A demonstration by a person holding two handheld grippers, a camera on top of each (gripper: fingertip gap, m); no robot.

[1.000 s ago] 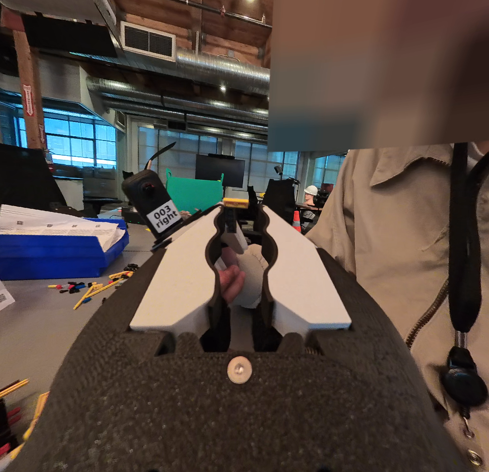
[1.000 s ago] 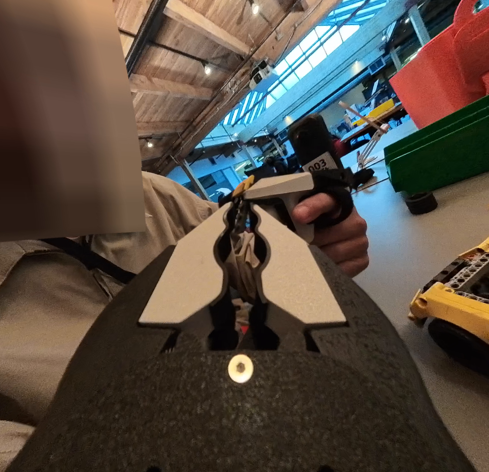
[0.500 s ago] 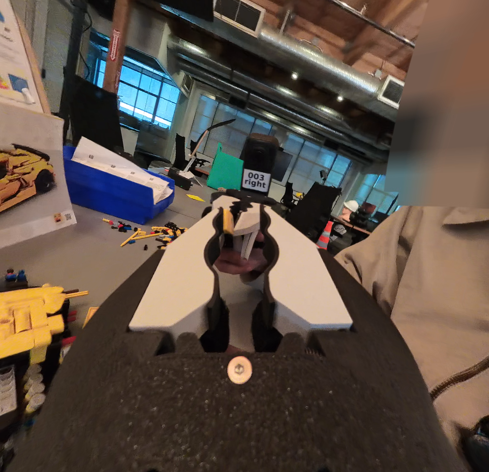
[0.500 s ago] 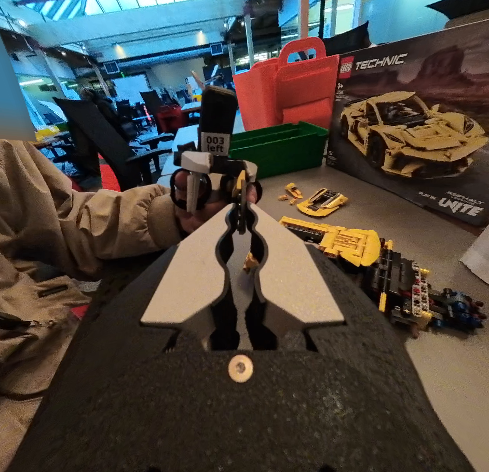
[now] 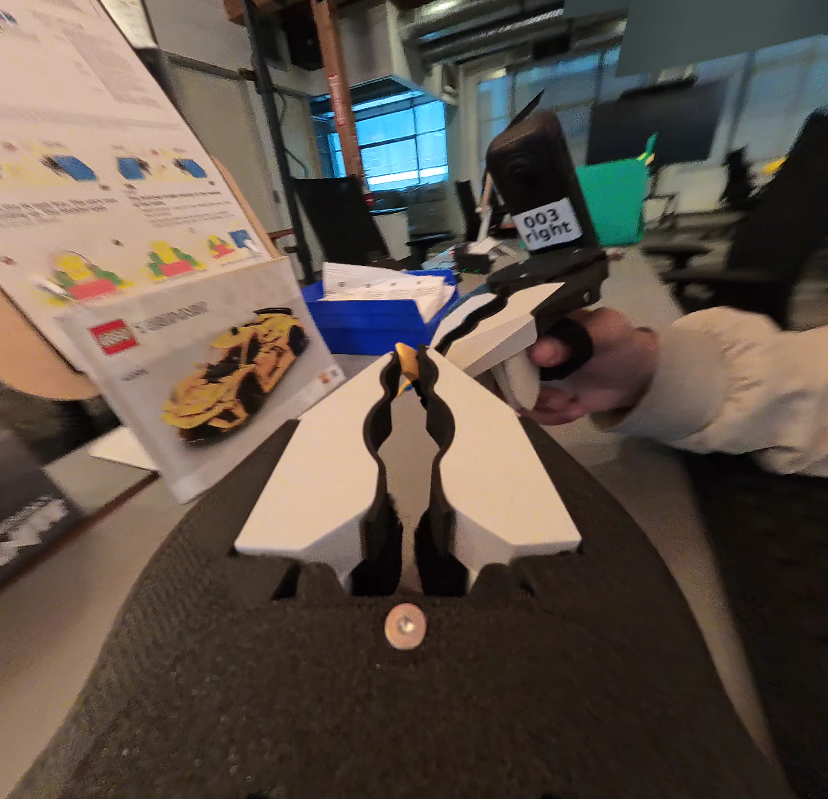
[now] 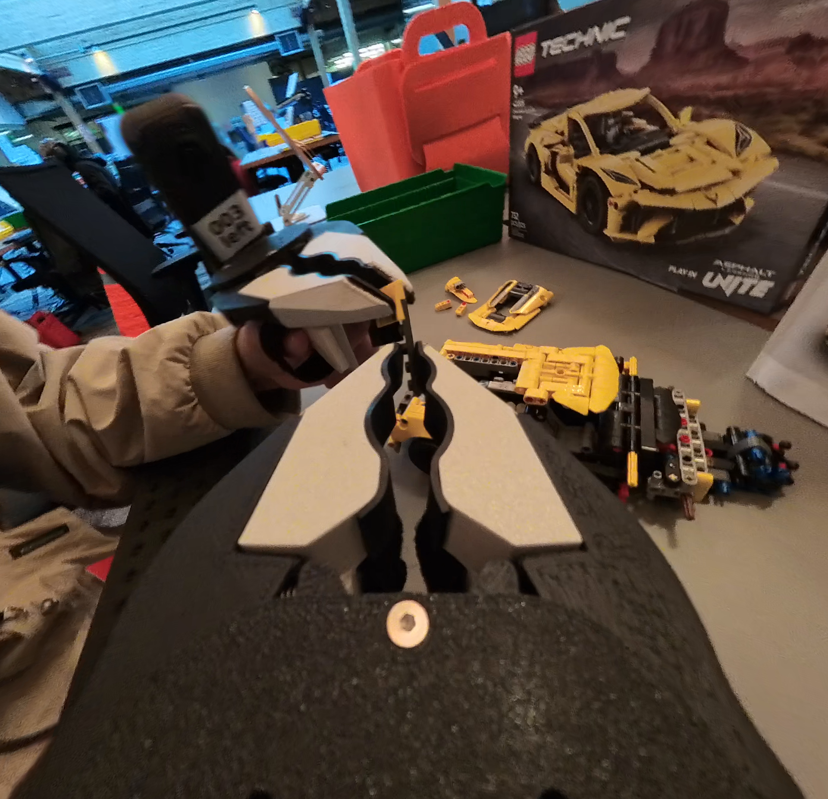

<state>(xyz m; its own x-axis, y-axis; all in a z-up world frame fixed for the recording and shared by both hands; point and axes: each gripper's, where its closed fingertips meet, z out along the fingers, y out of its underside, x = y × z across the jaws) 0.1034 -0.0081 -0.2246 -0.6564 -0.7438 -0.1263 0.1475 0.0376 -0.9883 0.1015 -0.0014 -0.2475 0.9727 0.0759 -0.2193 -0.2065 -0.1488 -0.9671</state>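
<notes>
We find both grippers, left and right, pinching one yellow-black piece between them; opposing pull could snap it.

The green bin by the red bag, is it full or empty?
Cannot tell. The green bin shows only its outer wall and rim; its inside is hidden.

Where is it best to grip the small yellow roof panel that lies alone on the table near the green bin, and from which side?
Probably from above, with the fingers across the two long edges of the yellow roof panel. It lies flat on the table, longer than wide, with free space along both long sides and only tiny yellow pieces at one end.
</notes>
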